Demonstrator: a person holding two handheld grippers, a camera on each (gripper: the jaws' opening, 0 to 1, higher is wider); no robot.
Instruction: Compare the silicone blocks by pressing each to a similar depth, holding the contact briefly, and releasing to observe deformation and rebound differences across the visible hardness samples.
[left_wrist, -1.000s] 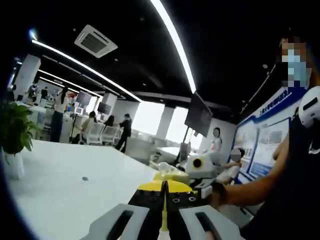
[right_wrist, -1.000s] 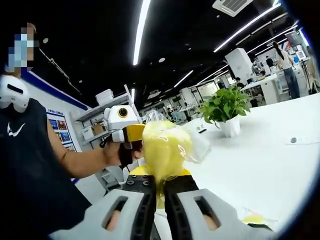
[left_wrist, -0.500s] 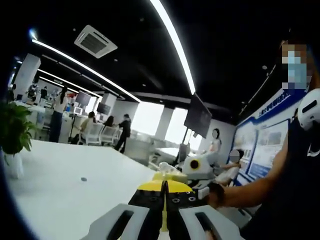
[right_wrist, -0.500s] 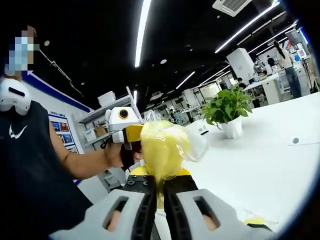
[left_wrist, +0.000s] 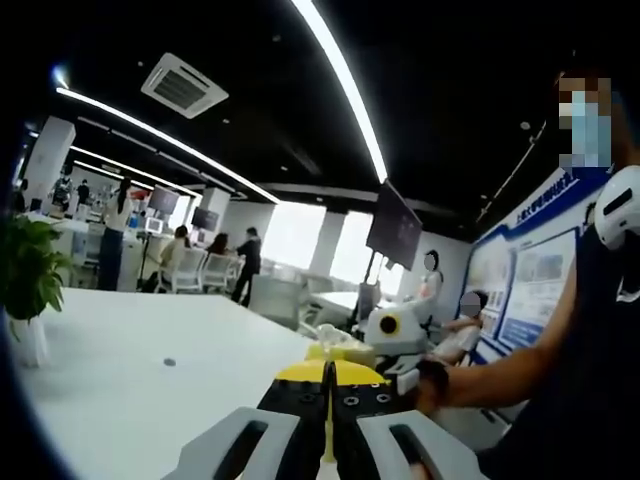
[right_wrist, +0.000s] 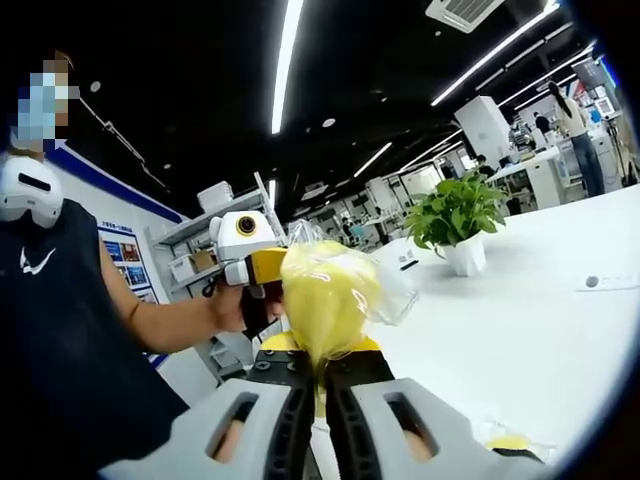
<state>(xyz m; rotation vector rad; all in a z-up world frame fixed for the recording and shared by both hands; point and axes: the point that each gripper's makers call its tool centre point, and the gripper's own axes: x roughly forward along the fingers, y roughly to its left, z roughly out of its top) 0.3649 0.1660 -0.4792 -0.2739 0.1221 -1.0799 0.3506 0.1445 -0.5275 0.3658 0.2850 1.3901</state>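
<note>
1. Plastic bag (right_wrist: 335, 295), clear and crinkled, with something soft and yellow inside, stands up out of the right gripper (right_wrist: 320, 375); whether the yellow thing is a silicone block cannot be told.
2. Jaws of the right gripper are pressed together on the bag's lower end, so the bag is pinched and held above the table, not resting on it.
3. Left gripper (left_wrist: 328, 372) has its jaws drawn together with no gap showing; a thin strip of yellow shows low in the seam between them, and I cannot tell whether it is held material.
4. Right gripper view shows the left gripper just behind the bag, held in the person's hand (right_wrist: 232, 308), touching or nearly touching it.
5. Left gripper view shows the right gripper (left_wrist: 352, 350) just beyond the left jaw tips, with the bag a small pale yellow lump at its front.
6. White table (right_wrist: 520, 340) spreads under both grippers; a scrap of yellow (right_wrist: 512, 441) lies on it near the right gripper.
7. Potted green plant (right_wrist: 455, 220) stands farther back on the table, and a small dark round spot (left_wrist: 169, 362) sits on the bare top.
</note>
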